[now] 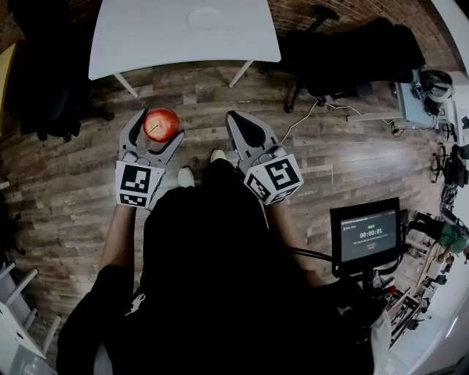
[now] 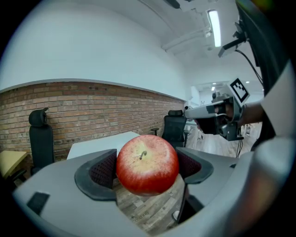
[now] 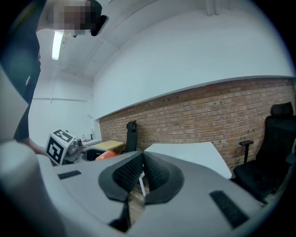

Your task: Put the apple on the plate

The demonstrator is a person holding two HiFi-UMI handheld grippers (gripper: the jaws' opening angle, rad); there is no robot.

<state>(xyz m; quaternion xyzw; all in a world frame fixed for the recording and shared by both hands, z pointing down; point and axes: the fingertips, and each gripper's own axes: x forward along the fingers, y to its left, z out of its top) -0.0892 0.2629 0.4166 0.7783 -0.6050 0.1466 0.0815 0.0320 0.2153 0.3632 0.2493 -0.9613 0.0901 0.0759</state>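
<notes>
Apple sits clamped in our left claw, with the plate well ahead on the white surface, so we should squeeze steadily, carry it forward level, and leave our right claw, pinched shut and empty, aside.

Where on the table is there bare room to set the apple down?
The table shows only the plate, toward its far side. Bare room for the apple: the whole left half, the strip between plate and near edge, a narrower patch right of the plate. Nowhere crowded.
</notes>
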